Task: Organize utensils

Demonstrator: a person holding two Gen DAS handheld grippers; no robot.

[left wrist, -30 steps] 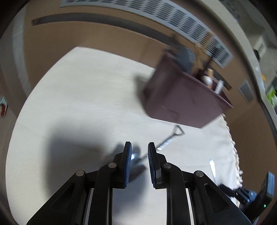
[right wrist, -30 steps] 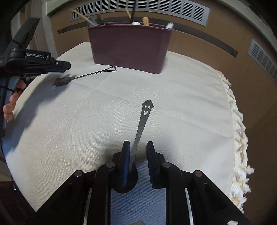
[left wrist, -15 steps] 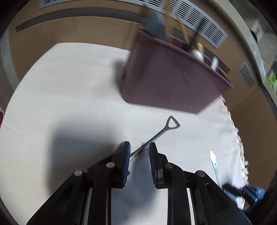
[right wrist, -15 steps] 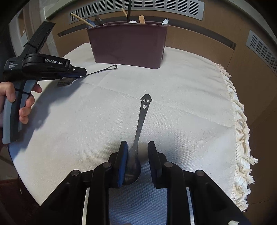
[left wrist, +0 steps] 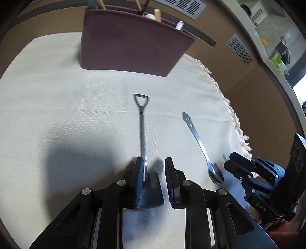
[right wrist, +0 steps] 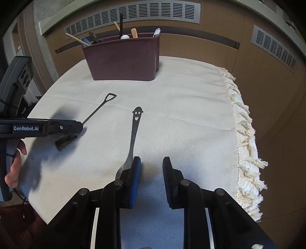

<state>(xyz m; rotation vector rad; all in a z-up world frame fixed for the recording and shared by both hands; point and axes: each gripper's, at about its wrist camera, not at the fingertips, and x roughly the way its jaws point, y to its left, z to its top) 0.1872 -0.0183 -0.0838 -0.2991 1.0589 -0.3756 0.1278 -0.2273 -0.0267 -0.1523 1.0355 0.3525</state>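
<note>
A shovel-shaped spoon (left wrist: 142, 132) lies on the cream tablecloth (left wrist: 57, 99), its blade between my left gripper's (left wrist: 154, 169) open fingers. It also shows in the right wrist view (right wrist: 99, 108). A smiley-handled spoon (right wrist: 134, 126) lies on the cloth; its bowl sits just left of my right gripper (right wrist: 151, 168), which is open and empty. The same spoon shows in the left wrist view (left wrist: 198, 143). A maroon utensil caddy (right wrist: 124, 57) holding several utensils stands at the far side of the table.
The tablecloth's fringed edge (right wrist: 246, 145) runs along the right side. A brown panelled wall with vent grilles (right wrist: 133, 13) stands behind the table. The other gripper's body (left wrist: 267, 178) is at the right in the left wrist view.
My left gripper swung around so the shovel spoon lines up straight between its fingers. My right gripper shifted right, so the smiley spoon's bowl now lies outside its left finger.
</note>
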